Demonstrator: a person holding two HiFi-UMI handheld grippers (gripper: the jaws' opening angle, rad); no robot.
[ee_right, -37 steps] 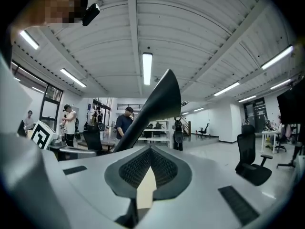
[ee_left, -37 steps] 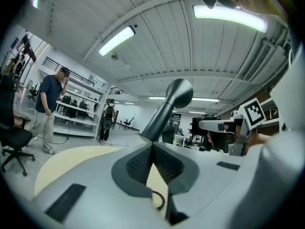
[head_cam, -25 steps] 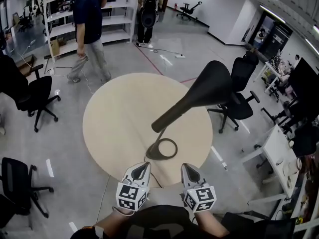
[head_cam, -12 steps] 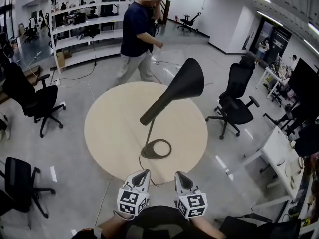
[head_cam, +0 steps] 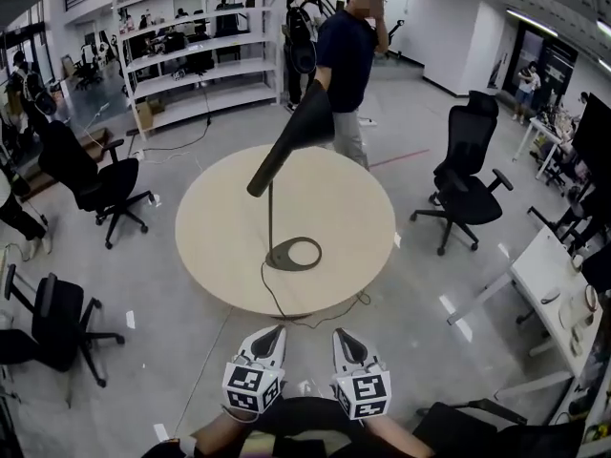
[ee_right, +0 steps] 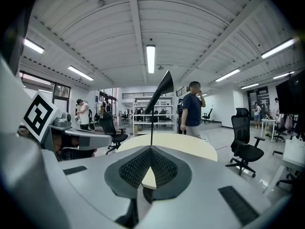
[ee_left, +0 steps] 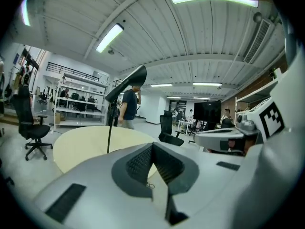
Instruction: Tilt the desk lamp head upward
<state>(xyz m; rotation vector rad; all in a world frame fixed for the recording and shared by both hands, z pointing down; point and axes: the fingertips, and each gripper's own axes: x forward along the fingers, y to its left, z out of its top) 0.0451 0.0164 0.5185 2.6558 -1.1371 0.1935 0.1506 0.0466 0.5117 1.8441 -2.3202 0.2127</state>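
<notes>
Now backed well off compared with a second ago: shows desk lamp (head_cam: 270, 219) smaller and higher, upper centre of frame, no longer looming over the jaws. Puts left gripper (head_cam: 275, 333) and right gripper (head_cam: 342, 335) at bottom centre, well apart from the lamp and off the near edge of the round surface (head_cam: 215, 227). Reads both sets of jaws as closed tip to tip, nothing between them, per each gripper's own view. Finds lamp head (head_cam: 294, 141) already slanting up, wide mouth toward upper right, narrow end down-left at the stem top. Suggests tilt probably done and retreat under way; otherwise needs a fresh approach, being out of reach. Also notes bystander (head_cam: 346, 51) shifted from upper left to top centre, just behind the lamp head in frame.

Materials, quickly:
- Lamp: matte black, likely painted metal. Long cone head, thin straight stem, flat ring base (head_cam: 293, 254) with open middle. Thin dark cable (head_cam: 270, 296) trailing off the near edge toward the floor.
- Surface: pale beige, smooth, matte.
- Jaws: light grey plastic shells, dark ribbed pads. Black-and-white printed marker cubes behind them.
- Elsewhere: glossy grey floor, black mesh office chairs (head_cam: 473, 160) around.
</notes>
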